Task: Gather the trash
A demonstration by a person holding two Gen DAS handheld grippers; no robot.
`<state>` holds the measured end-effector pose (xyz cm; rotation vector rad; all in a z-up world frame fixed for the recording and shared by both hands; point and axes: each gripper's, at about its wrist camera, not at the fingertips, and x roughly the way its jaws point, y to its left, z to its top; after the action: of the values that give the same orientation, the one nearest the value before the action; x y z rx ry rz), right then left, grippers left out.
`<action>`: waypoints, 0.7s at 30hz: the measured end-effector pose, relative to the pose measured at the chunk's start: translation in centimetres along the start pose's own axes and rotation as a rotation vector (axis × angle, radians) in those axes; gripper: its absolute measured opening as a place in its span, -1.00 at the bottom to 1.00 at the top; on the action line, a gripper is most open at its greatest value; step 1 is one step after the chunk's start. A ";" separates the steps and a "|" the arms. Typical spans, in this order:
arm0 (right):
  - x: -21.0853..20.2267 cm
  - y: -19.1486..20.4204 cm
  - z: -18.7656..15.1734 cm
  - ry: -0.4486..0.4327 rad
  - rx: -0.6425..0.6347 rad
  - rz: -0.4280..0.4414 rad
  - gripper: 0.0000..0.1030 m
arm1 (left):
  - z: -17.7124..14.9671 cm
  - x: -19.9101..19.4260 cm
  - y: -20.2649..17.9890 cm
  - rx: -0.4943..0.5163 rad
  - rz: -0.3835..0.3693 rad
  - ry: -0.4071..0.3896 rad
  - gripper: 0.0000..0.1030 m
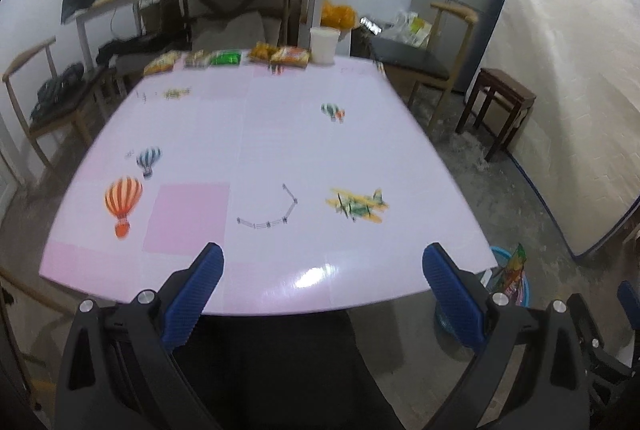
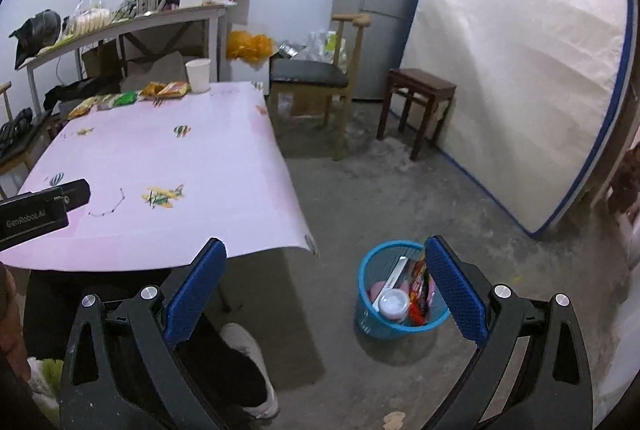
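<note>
Pale pink table cover (image 1: 280,133) printed with striped balloons — orange-and-white at lower left — and a yellow-green plane; blue mesh bin (image 2: 370,314) at lower right; blue-padded black grippers (image 1: 322,262).

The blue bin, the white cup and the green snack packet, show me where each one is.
Blue bin (image 2: 366,314): right wrist view, on its mesh wall.
White cup (image 2: 198,75): right wrist view, on its side.
Green snack packet (image 1: 226,58): left wrist view, on the packet's middle.
</note>
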<state>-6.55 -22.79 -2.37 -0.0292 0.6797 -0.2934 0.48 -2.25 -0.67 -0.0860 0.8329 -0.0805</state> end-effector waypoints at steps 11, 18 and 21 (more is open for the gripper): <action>1.1 -1.1 -0.8 0.104 0.052 0.060 0.86 | -0.7 1.3 -1.0 0.014 0.019 0.062 0.89; 1.0 -1.3 -0.6 0.109 0.028 0.046 0.86 | -1.2 1.4 -1.8 0.033 0.006 0.089 0.89; 1.0 -1.5 -0.7 0.115 0.021 0.041 0.86 | -1.2 1.2 -2.1 0.041 0.003 0.086 0.89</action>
<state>-6.61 -24.45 -3.33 0.0215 0.7901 -0.2645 0.32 -4.55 -2.13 -0.0425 0.9169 -0.0986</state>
